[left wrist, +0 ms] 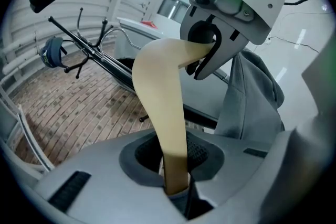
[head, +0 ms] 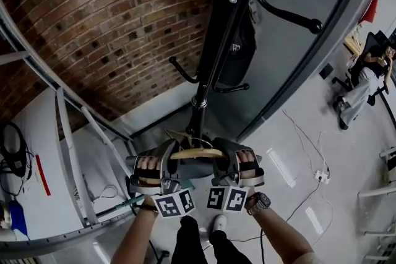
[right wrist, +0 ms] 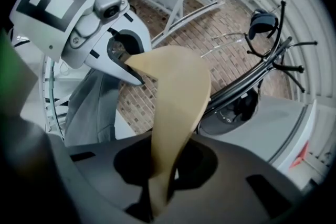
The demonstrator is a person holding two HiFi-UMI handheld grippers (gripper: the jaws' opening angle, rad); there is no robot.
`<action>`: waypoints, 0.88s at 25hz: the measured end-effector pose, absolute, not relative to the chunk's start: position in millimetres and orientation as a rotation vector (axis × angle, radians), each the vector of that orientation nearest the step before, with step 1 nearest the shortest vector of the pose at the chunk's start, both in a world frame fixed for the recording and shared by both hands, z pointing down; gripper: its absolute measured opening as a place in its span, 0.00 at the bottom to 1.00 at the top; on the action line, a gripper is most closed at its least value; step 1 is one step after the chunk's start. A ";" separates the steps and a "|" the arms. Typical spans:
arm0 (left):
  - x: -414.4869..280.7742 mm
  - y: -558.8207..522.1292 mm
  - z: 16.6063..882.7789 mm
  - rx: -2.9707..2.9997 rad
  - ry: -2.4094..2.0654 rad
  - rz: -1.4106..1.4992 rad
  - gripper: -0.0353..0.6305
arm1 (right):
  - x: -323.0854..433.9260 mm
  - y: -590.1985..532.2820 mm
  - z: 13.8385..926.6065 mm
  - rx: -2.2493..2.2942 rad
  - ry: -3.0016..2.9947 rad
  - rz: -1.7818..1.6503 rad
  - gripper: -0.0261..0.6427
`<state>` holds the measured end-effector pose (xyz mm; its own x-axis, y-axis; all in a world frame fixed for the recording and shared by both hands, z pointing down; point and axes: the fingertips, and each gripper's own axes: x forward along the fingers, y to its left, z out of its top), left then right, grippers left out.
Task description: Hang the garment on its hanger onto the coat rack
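Head view looks steeply down on the left gripper (head: 172, 154) and the right gripper (head: 220, 154), which face each other with a wooden hanger (head: 197, 153) spanning the gap between them. The hanger is pale tan and smooth, with a broad flat arm that bows upward in the middle and narrows toward each end. A grey garment (head: 195, 169) hangs under it, soft, bunched and folded between the two tools.

In the left gripper view the jaws are clenched on one tapered end of the hanger, and the wood curves up and away to the right gripper's jaws on its far end. The right gripper view shows the same from the other side: its jaws are clamped tight on the opposite end of the wood, with grey cloth drooping beside the left gripper.

The hanger and garment sit low in front of the person, held off the pale floor (head: 297, 133). In the head view they lie just below the black pole of the coat rack (head: 213, 52) and well apart from the curved black hooks at its top. A dark item already hangs from one lower hook. A red brick wall (head: 93, 28) stands behind the rack.
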<state>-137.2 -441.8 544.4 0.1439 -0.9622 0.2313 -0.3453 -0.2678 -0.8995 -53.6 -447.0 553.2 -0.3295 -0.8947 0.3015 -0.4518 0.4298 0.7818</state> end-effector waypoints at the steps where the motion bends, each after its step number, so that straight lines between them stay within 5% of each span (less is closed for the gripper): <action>1: -139.6 -448.9 552.4 -1.729 1.260 -1.129 0.14 | -55.9 -453.3 560.5 1.137 -1.939 -0.759 0.12; 22: -153.8 -529.4 664.3 -1.863 1.164 -1.213 0.15 | -68.6 -523.9 673.7 1.087 -1.859 -0.610 0.12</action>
